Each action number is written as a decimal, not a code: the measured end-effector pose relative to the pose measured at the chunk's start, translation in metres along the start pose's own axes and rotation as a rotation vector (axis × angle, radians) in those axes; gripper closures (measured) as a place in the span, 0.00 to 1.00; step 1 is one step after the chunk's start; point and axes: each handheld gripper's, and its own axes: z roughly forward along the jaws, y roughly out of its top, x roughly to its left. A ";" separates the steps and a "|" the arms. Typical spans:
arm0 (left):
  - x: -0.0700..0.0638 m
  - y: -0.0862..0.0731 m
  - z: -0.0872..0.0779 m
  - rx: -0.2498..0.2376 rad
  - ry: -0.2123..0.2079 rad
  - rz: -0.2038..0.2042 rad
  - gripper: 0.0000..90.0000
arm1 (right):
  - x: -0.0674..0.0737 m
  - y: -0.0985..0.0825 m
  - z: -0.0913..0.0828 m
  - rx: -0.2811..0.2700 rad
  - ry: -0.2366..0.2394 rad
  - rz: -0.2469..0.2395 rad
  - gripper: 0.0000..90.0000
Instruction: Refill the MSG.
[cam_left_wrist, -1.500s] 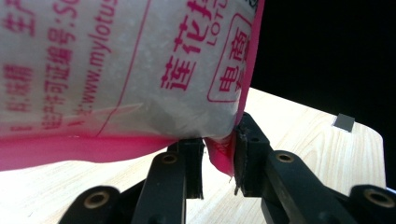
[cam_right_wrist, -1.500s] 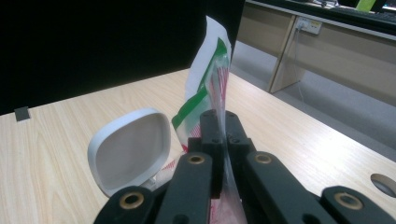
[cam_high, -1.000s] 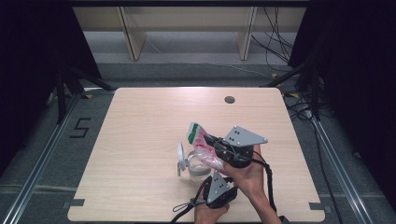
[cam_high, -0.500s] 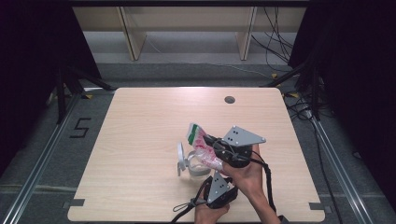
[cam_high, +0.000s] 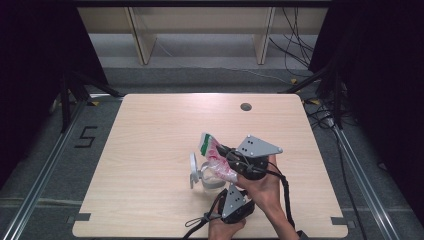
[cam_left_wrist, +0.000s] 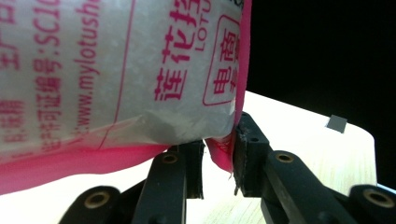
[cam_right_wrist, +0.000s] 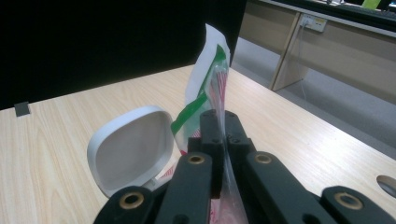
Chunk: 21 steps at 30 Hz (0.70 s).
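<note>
A white and pink plastic bag (cam_high: 212, 152) with a green top band hangs tilted over a clear container (cam_high: 214, 179) whose white lid (cam_high: 193, 170) stands flipped open. My right gripper (cam_high: 225, 152), under its grey plate, is shut on the bag's upper edge (cam_right_wrist: 210, 79); in the right gripper view the film runs between its closed jaws (cam_right_wrist: 219, 126), with the lid (cam_right_wrist: 130, 147) just to the left. My left gripper (cam_high: 230, 189) comes up from below. In the left gripper view its jaws (cam_left_wrist: 219, 163) pinch the pink bottom corner of the bag (cam_left_wrist: 116, 70).
The wooden table (cam_high: 150, 140) has a round cable hole (cam_high: 245, 106) near its far edge. Beyond it stand wooden shelf legs (cam_high: 141, 40), and cables (cam_high: 320, 107) lie on the floor at the right. A "5" mark (cam_high: 86, 136) is on the floor at the left.
</note>
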 end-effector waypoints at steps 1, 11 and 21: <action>0.000 0.000 0.000 -0.003 -0.001 0.001 0.83 | -0.001 0.000 0.000 0.005 0.006 -0.003 1.00; 0.000 0.000 -0.001 -0.002 -0.001 0.005 0.83 | 0.000 0.000 0.000 -0.004 0.002 -0.004 1.00; 0.000 0.000 0.000 -0.009 -0.003 0.003 0.83 | 0.000 0.000 0.000 0.003 0.003 0.003 1.00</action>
